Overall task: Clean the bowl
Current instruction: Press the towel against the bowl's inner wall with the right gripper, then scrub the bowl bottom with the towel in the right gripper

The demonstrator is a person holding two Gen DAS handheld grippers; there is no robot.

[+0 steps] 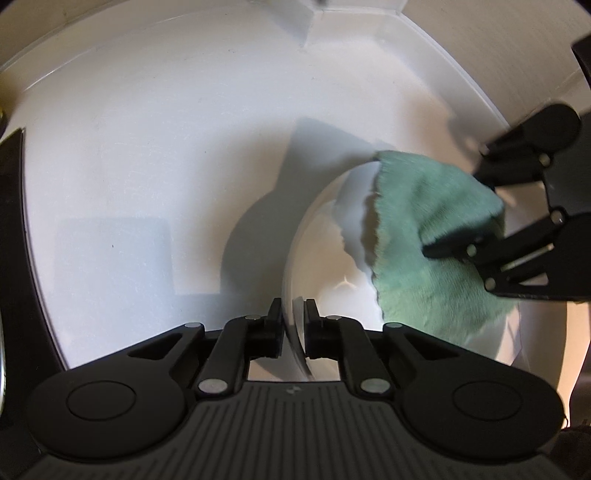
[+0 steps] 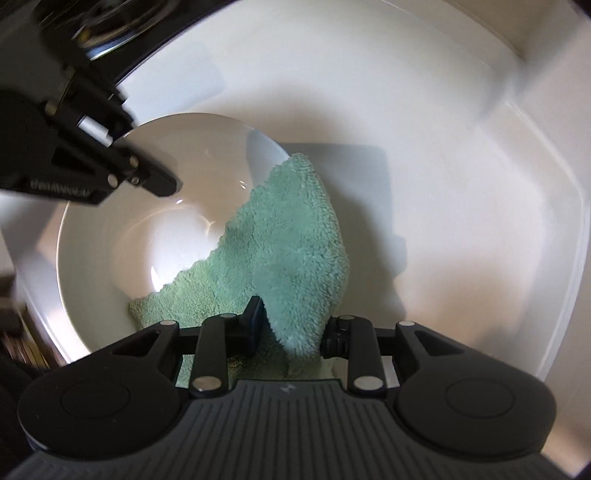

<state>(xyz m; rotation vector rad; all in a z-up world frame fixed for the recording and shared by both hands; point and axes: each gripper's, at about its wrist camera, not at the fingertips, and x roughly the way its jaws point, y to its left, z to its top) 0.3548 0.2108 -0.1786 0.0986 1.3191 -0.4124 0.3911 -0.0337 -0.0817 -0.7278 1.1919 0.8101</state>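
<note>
A white bowl [image 1: 332, 273] stands in a white sink basin [image 1: 147, 147]. My left gripper [image 1: 293, 312] is shut on the bowl's near rim, one finger inside and one outside. In the right wrist view the same gripper [image 2: 142, 155] pinches the upper left rim of the bowl [image 2: 110, 240]. A green fluffy cloth [image 2: 295, 240] hangs from my right gripper [image 2: 293, 330], whose pads press on a thick fold of it. The cloth drapes over the bowl's right rim and into its hollow. Seen from the left wrist, the right gripper [image 1: 456, 214] holds the cloth [image 1: 413, 229] above the bowl's far side.
The sink's walls rise close around the bowl, with a corner at the far side [image 1: 314, 22] and the right wall [image 2: 546, 184]. A dark counter edge [image 1: 14, 221] runs on the left. A shiny metal object [image 2: 103, 29] lies beyond the sink's rim.
</note>
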